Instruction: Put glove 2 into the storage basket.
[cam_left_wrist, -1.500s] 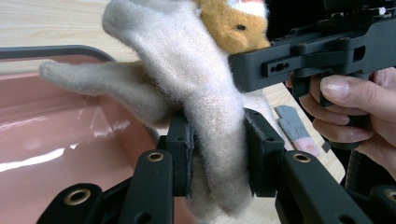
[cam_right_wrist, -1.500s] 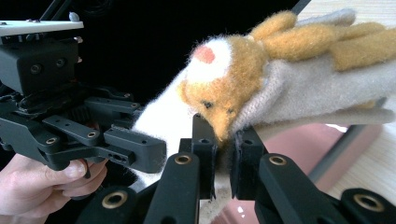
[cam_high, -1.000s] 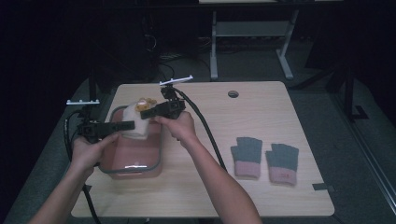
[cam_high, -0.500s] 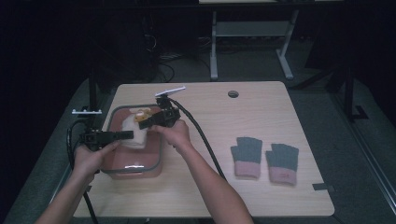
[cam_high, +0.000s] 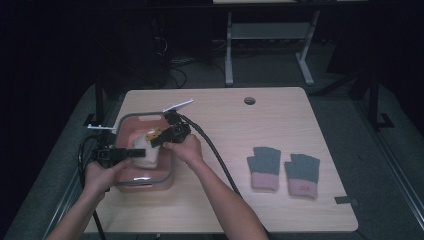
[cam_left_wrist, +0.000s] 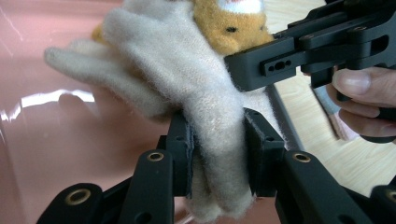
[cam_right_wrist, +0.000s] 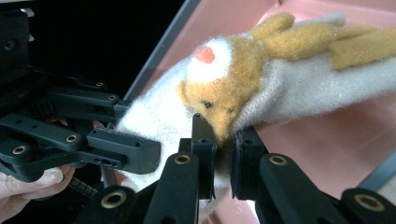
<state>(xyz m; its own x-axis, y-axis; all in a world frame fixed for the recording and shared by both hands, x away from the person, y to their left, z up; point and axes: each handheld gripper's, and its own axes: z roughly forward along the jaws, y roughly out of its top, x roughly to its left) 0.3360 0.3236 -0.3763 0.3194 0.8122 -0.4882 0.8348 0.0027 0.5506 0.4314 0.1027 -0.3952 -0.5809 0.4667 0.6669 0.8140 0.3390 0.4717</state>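
Left claw (cam_left_wrist: 217, 154) clamping fuzzy cream glove (cam_left_wrist: 187, 79), right claw (cam_right_wrist: 223, 154) pinching its orange bear patch (cam_right_wrist: 229, 70), glossy pink tub (cam_high: 131, 125).

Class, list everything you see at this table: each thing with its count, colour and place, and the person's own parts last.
Table: one, light wood, centre.
Bin: one, pink with grey rim, table's left.
Glove: one, cream with an orange animal face, over the bin, pinched by both tools.
Fingerless gloves: two, grey with pink cuffs, table's right.
Left tool: black, shut on the glove.
Right tool: black, shut on the glove.
Hands: two, gripping the tools.
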